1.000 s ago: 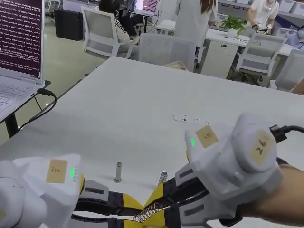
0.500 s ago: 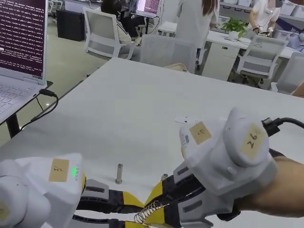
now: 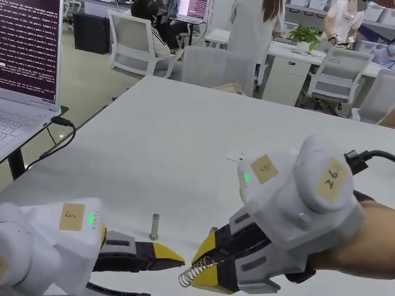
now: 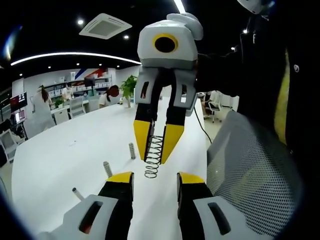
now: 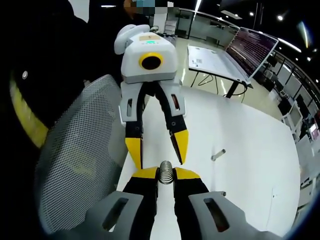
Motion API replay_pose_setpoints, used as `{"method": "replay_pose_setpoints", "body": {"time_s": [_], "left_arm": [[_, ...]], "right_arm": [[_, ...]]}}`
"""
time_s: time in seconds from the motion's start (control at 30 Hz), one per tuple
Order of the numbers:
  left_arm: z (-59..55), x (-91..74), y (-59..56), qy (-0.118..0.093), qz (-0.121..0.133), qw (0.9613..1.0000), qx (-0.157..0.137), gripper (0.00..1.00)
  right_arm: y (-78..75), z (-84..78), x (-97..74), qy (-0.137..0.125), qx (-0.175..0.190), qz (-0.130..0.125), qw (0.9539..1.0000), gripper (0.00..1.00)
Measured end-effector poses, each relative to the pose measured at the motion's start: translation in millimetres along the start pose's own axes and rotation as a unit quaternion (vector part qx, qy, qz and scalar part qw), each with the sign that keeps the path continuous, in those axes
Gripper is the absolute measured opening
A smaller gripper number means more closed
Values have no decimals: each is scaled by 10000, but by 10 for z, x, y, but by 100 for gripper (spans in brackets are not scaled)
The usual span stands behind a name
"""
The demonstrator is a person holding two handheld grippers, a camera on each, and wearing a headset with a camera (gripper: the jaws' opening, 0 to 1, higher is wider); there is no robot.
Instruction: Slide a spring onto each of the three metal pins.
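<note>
My right gripper [image 3: 200, 266] is shut on a small wire spring [image 3: 195, 271], held by one end with the rest sticking out toward the left gripper [image 3: 162, 266]. The left gripper view has its own jaws [image 4: 155, 179] open just below the spring [image 4: 154, 156], not touching it. From the right gripper view, the spring [image 5: 166, 173] sits pinched between the jaws, and the open left gripper [image 5: 157, 155] faces it. Behind the grippers a bare metal pin [image 3: 154, 226] stands upright on the white table [image 3: 185, 142]. A second pin [image 3: 213, 230] peeks out beside the right gripper.
An open laptop [image 3: 28, 49] with a black cable [image 3: 58, 132] is at the far left. A small white strip [image 3: 237, 156] lies mid-table. Office chairs [image 3: 133, 40] and people are beyond the far edge. A mesh chair back [image 4: 250, 170] is close behind the grippers.
The left gripper's jaws, which were around the spring, have let go and drawn back a little. The right gripper still holds the spring, now slightly clear of the left jaws.
</note>
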State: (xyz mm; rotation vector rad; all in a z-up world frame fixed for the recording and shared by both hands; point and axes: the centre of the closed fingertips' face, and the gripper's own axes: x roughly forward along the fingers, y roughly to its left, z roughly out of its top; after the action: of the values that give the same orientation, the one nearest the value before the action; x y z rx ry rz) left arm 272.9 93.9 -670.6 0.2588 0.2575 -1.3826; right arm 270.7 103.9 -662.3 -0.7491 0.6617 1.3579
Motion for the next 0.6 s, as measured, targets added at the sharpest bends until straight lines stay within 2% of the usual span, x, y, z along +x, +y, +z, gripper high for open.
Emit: {"method": "replay_pose_setpoints", "body": {"time_s": [0.6], "left_arm": [[-75, -154, 63, -56, 299, 9991, -304, 47]], "right_arm": [[-29, 23, 9, 146, -112, 76, 9998, 8]]}}
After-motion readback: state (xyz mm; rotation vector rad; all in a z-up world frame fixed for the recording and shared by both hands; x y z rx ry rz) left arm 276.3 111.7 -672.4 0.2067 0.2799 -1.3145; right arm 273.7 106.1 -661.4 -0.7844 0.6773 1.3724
